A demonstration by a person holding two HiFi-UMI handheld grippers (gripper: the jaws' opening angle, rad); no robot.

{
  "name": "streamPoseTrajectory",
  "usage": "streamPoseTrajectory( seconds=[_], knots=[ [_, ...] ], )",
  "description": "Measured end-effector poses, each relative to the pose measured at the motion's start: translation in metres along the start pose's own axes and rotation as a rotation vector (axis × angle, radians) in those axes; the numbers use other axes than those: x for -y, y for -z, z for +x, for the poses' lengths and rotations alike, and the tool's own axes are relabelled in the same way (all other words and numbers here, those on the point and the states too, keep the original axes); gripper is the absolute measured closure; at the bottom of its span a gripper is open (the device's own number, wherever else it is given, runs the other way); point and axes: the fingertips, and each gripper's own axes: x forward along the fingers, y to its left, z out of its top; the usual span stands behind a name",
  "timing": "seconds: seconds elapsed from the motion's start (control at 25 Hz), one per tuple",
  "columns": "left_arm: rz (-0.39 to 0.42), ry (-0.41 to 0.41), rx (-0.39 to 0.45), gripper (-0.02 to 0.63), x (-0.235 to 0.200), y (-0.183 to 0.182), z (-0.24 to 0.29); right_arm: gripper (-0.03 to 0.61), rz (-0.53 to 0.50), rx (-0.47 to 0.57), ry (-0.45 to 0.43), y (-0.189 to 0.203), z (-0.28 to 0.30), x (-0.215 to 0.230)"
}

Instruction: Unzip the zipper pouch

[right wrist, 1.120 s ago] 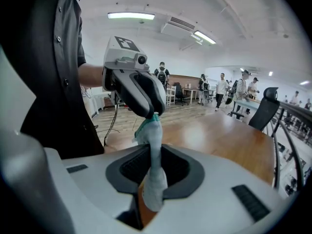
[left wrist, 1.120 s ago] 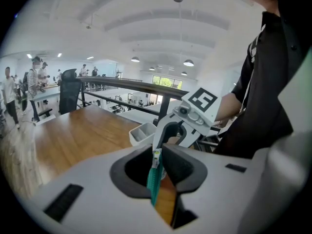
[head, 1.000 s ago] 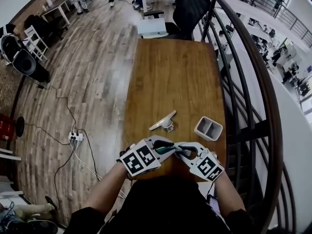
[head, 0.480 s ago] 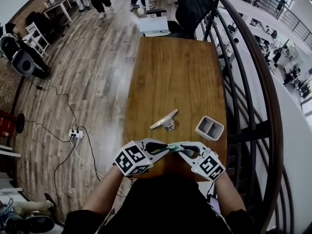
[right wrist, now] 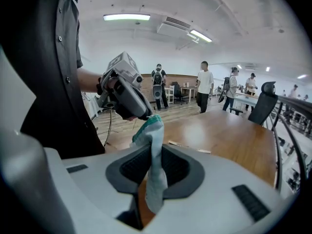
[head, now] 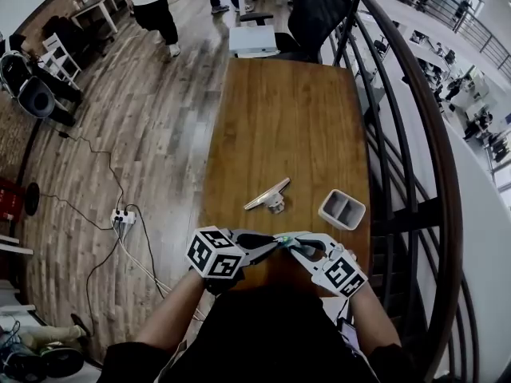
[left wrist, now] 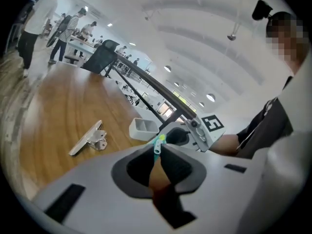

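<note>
The right gripper (right wrist: 152, 172) clamps the teal zipper pouch (right wrist: 154, 140) fabric as an anchor just above the counter (head: 279, 134) at its near edge, while the left gripper (left wrist: 157, 154), facing it, pinches the zipper pull (left wrist: 157, 144), likely to draw it away.

Bright, even – heavy fisheye distort.

The left gripper (head: 271, 246) is rolled over now, so its marker cube (head: 214, 252) shows different faces and sits a bit further toward the lower left of the frame than a second ago. Way less of the pouch (head: 282, 238) shows mid-frame, just a small teal bit where a wider strip was. Also, the person (head: 152, 2) at the upper left is further into frame.
</note>
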Motion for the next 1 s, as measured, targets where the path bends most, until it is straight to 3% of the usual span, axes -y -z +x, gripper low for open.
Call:
streamPoseTrajectory(
  seconds=[0.32,0.64,0.8,1.0],
  knots=[
    [-0.156,0.017,0.029,0.566,-0.002,-0.007,0.000,0.518,-0.009,0.002,0.001,0.002,-0.002,-0.005],
    [-0.178,0.045,0.055,0.571,0.006,-0.017,-0.003,0.518,-0.032,-0.002,0.024,0.000,-0.006,-0.005],
    [-0.276,0.099,0.103,0.598,0.012,-0.028,-0.001,0.518,-0.041,-0.001,0.035,0.000,-0.007,-0.007],
    [-0.334,0.111,0.085,0.600,0.009,-0.020,0.002,0.518,-0.046,-0.017,0.040,0.004,-0.007,-0.012]
  ],
)
